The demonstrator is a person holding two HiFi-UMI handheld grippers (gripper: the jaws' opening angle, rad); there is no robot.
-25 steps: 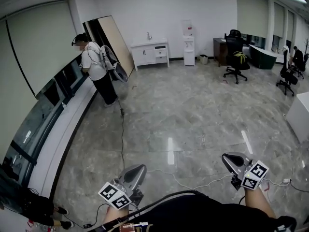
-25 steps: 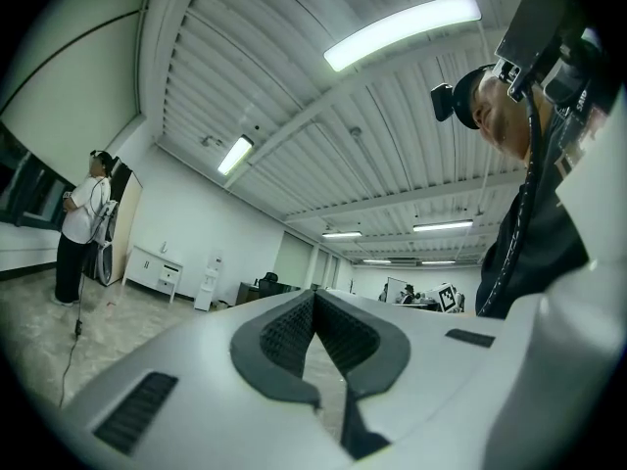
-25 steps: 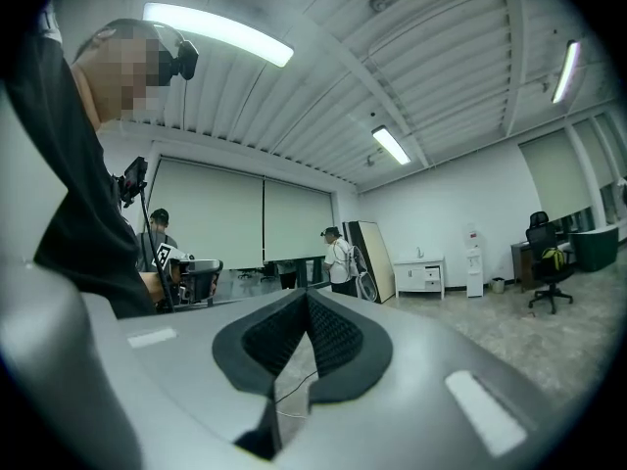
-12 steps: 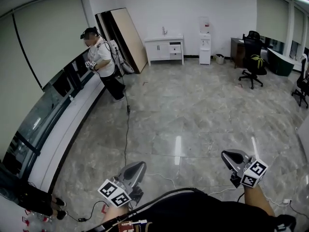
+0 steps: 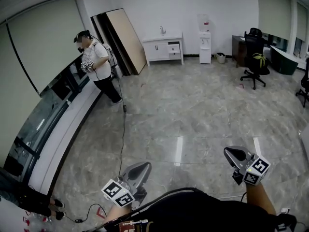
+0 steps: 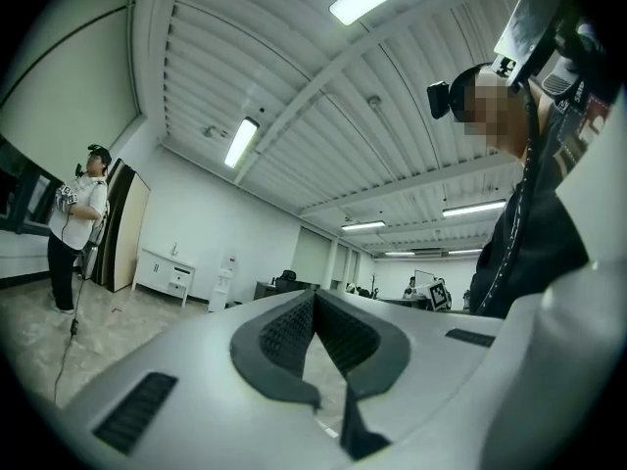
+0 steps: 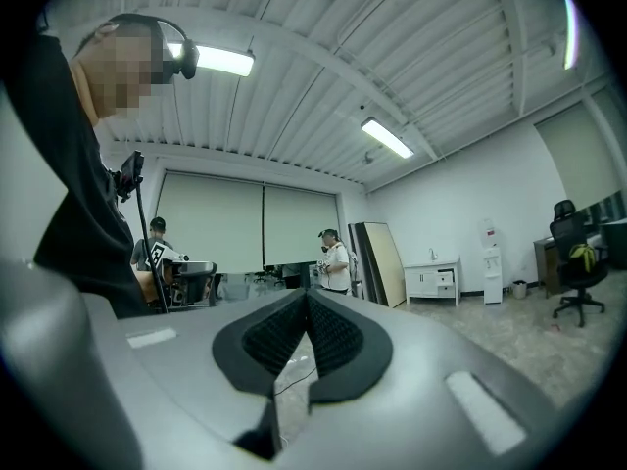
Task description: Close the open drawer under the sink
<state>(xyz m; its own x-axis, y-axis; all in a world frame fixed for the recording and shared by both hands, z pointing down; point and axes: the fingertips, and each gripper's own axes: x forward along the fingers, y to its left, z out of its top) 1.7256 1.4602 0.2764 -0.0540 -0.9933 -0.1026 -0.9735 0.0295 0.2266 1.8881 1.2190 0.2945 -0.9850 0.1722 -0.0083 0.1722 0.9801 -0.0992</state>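
Pose: both held level, forward | left claw (image 5: 141, 166) clenched, empty | right claw (image 5: 230, 153) clenched, empty

A grey marbled floor (image 5: 203, 105) is stretching across the wide room, catching pale streaks of reflected light (image 5: 179, 150). White walls (image 5: 222, 4) are closing it in at the far end, where a water dispenser (image 5: 204, 41) is standing upright and tall boards (image 5: 123, 40) are leaning in the corner. Along the left side, pale roller blinds (image 5: 46, 40) are hanging over a curving run of dark windows (image 5: 41, 122), with a white ledge (image 5: 60, 144) running beneath them. A black office chair (image 5: 254, 64) is sitting near a dark desk (image 5: 240, 43) at the right. Overhead, long tube lamps (image 6: 240, 142) are glowing on a ribbed white ceiling (image 6: 294, 57).
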